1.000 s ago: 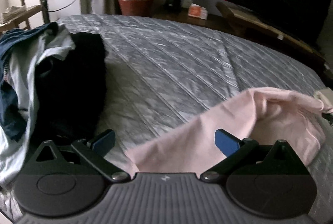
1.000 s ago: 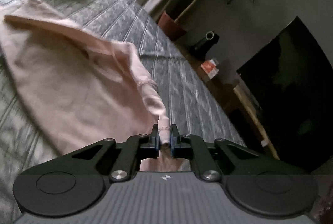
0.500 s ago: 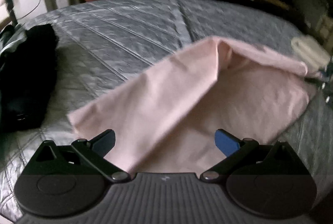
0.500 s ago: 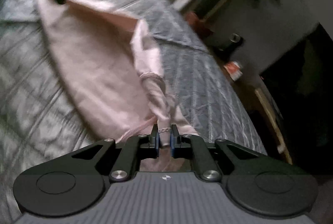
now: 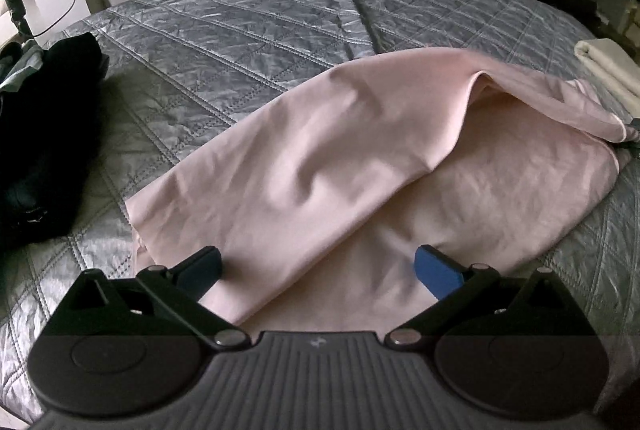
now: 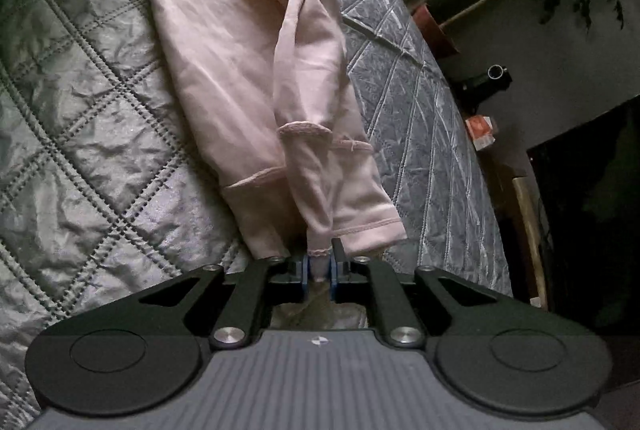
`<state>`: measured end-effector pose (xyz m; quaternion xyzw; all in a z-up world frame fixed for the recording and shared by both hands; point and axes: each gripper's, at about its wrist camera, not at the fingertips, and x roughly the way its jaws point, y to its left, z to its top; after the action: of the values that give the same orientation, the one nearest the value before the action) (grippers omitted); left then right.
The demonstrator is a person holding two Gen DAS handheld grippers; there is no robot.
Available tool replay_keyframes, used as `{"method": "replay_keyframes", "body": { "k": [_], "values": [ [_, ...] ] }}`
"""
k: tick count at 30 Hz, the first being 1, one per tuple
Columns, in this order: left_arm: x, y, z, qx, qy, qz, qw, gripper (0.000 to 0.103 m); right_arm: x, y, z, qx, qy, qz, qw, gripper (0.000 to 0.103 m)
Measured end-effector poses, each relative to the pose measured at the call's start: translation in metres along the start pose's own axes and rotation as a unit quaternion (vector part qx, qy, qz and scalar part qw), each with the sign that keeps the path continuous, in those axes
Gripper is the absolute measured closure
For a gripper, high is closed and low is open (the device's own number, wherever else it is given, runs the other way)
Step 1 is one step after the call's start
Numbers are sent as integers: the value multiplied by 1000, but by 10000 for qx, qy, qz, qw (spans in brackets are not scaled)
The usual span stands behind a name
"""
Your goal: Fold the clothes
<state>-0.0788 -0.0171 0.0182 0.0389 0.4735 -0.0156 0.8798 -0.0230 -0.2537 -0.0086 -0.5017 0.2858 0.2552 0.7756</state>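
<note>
Right now the right gripper (image 6: 319,272) has its fingers (image 6: 305,276) clamped on a bunched hem edge of the pink garment (image 6: 240,70), low in the centre of the right wrist view. From that pinch the cloth runs up and left toward the top of the frame, so its long axis leads straight away from these fingers; a sleeve (image 6: 360,206) lies folded over just to the right of the grip.

At the other end, the left gripper (image 5: 318,270) is spread wide and holds nothing. Its two blue fingers (image 5: 436,272) sit low over the near edge of the garment (image 5: 320,170), one at each side of a fold that runs from lower centre to upper right. The cloth lies flat on the grey quilted bed (image 5: 240,30), partly doubled over.

My judgement: the left gripper is the free one, and the nearest loose corner lies at the lower left of its view, beside the dark pile (image 5: 48,134).
</note>
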Motion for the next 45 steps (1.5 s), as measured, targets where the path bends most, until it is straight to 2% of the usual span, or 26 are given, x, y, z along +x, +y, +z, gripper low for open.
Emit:
{"method": "replay_keyframes", "body": {
  "k": [2,6,9,12,16,21,23,24,25,26,27,28,29,31,35,41,45],
  "values": [
    [-6,1,-1,175,-40,67,9998,6,0,0,1,-71,8,17,10000,89],
    [-24,3,-7,837,-315,383,9953,6,1,-5,0,99,40,123,9999,89],
    [-30,-3,-10,1452,-639,818,9840,1,1,-9,0,270,50,157,9995,89],
    [-20,-9,-10,1925,-718,1042,9731,1,2,-15,0,476,74,202,9986,89],
    [-7,-13,-10,2506,-592,1004,9610,1,2,-17,1,559,120,250,9981,89],
    [-4,-9,-16,3083,-811,1103,9414,0,1,-19,1,629,170,314,9974,89],
    [-1,-4,-13,3155,-809,1131,9387,1,1,-20,0,684,162,330,9970,89],
    [0,-1,-11,3133,-783,1049,9406,5,1,-20,0,699,158,333,9969,89],
    [0,3,-9,3080,-747,912,9440,14,0,-20,0,714,155,339,9967,89],
    [0,7,-7,3027,-706,747,9475,27,0,-21,0,731,150,341,9966,89],
    [0,10,-5,2972,-661,563,9509,36,0,-21,-1,747,144,344,9965,89],
    [3,11,-6,2953,-623,443,9523,54,0,-21,-1,765,139,347,9964,89],
    [6,11,-6,2968,-599,421,9521,62,0,-22,-1,790,140,351,9962,89],
    [8,12,-5,2972,-569,418,9522,63,0,-23,-1,846,148,361,9956,89],
    [6,18,-6,2825,-522,278,9574,84,0,-24,0,881,189,387,9952,89],
    [3,28,-7,2601,-450,69,9645,100,0,-26,0,989,210,422,9940,89],
    [2,34,-8,2450,-402,-71,9686,102,-1,-27,-1,1121,217,404,9926,89]
  ]
}}
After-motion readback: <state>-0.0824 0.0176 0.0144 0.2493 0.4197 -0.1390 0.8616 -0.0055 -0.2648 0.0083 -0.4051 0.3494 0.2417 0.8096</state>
